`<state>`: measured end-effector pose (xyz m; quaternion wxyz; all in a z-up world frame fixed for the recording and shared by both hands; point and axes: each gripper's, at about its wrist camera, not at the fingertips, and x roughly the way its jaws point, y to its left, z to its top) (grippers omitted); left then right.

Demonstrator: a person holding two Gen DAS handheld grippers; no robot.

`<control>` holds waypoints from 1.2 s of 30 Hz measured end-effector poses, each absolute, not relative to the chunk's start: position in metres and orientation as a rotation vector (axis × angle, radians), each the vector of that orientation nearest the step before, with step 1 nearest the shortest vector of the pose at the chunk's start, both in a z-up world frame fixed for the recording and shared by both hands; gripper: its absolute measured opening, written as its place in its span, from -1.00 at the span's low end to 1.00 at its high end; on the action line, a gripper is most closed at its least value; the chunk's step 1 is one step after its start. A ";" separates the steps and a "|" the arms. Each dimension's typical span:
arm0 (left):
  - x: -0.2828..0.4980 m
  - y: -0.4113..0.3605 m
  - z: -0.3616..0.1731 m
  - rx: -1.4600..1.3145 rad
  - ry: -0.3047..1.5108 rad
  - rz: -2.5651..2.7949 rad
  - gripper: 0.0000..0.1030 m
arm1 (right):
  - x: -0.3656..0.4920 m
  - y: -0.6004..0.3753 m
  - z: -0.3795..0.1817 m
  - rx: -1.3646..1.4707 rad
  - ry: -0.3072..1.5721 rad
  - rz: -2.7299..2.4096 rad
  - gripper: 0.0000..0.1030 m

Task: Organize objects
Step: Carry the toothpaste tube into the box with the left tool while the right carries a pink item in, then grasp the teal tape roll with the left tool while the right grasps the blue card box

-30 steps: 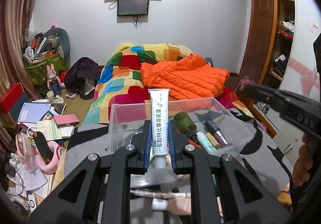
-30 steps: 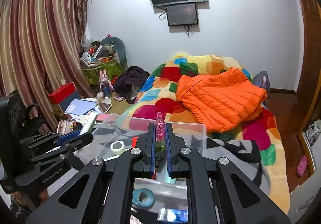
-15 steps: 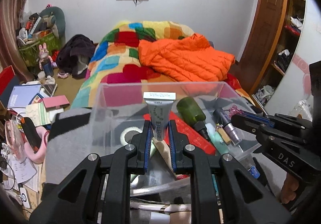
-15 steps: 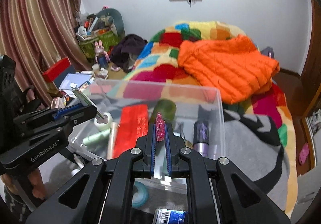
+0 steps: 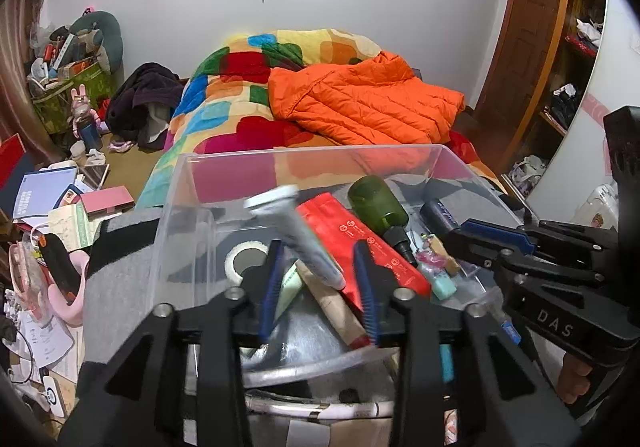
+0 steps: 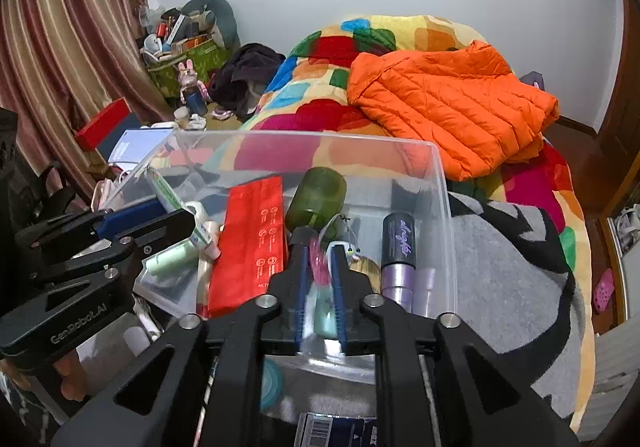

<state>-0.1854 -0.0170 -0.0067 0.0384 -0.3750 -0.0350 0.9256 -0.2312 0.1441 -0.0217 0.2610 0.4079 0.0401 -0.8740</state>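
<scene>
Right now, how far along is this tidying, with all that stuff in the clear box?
Well along. The clear box already holds a red pouch, green bottle and purple tube. In hand: the left gripper has opened over the box, its white tube tipping in; the right gripper lowers a pink item. Left: a blue barcoded pack outside.

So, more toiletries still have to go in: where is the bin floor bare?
Clear bin: bare floor shows along the far wall, behind the tape roll and beyond the purple bottle. The middle is crowded: red pouch, green bottle, tubes.
</scene>
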 end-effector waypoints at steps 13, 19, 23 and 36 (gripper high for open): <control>-0.142 -0.010 0.028 -0.986 -0.007 2.947 0.68 | -0.198 0.166 0.012 0.971 0.123 -2.428 -0.14; -0.122 -0.007 0.029 -0.981 -0.010 2.931 0.88 | -0.172 0.183 0.024 0.895 0.160 -2.479 0.24; -0.112 -0.002 0.021 -1.022 -0.001 2.911 0.88 | -0.158 0.191 0.020 0.898 0.191 -2.494 0.28; -0.099 0.020 -0.028 -1.183 -0.001 2.782 0.54 | -0.157 0.192 -0.060 1.182 0.254 -2.381 0.41</control>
